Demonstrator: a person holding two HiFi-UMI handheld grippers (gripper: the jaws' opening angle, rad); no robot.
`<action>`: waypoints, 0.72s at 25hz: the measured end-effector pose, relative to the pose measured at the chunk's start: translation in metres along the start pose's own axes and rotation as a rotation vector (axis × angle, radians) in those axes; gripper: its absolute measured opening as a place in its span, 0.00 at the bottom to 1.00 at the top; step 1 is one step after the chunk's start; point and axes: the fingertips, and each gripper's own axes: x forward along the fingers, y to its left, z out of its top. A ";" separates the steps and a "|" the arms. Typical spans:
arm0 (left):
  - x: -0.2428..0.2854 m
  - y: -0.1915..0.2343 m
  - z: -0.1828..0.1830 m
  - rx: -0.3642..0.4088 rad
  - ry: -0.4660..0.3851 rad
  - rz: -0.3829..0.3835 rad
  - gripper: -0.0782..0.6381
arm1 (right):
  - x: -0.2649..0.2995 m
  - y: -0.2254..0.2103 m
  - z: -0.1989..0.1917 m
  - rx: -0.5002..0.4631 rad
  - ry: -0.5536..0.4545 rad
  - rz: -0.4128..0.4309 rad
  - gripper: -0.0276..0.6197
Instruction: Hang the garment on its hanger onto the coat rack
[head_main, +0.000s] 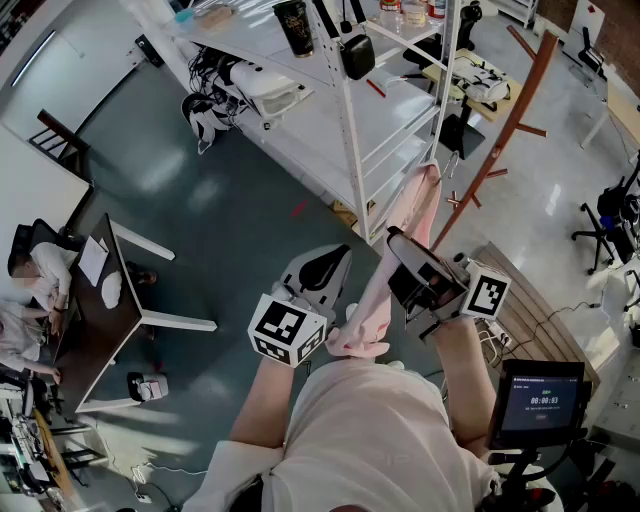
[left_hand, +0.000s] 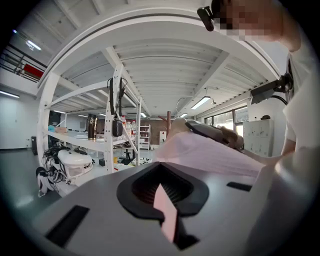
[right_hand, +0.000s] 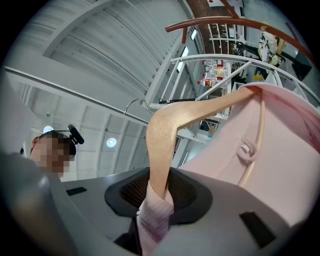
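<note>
- The pink garment (head_main: 375, 300) is held in the air above the floor, between the 2 grippers and in front of the person's chest; it rests on no surface.
- The right hand-held gripper (right_hand: 155, 200) is pressed together on 1 arm of the wooden hanger (right_hand: 167, 135), with a fold of the pink fabric pinched in alongside it.
- The left hand-held gripper (left_hand: 167, 215) is pressed together too, and a thin strip of the same pink cloth is seen caught between its jaws, at the garment's lower end.
- In the head view the garment's long axis is seen to run from the left hand-held gripper (head_main: 325, 262), close to the body, past the right hand-held gripper (head_main: 400, 245) and on toward the white shelving unit (head_main: 350, 110).
- The reddish-brown coat rack (head_main: 505, 125) stands ahead and to the right of the hanger, apart from it; the right hand is the nearer 1.
- In the right gripper view the hanger's metal hook (right_hand: 134, 104) is seen free, and a curved arm of the rack (right_hand: 225, 22) shows above it, not touching.
- The hanging is judged not yet done: the hook would have to be raised and carried rightward over that arm, with the hem kept clear by the left hand.
</note>
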 end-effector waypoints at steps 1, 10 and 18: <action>0.006 0.008 0.000 -0.002 -0.004 -0.007 0.12 | 0.003 -0.006 0.003 -0.002 -0.003 -0.004 0.22; 0.071 0.109 0.012 -0.048 -0.076 -0.058 0.12 | 0.059 -0.067 0.037 -0.020 -0.005 -0.022 0.22; 0.104 0.148 0.021 -0.052 -0.068 -0.107 0.12 | 0.091 -0.110 0.075 -0.040 -0.039 -0.035 0.22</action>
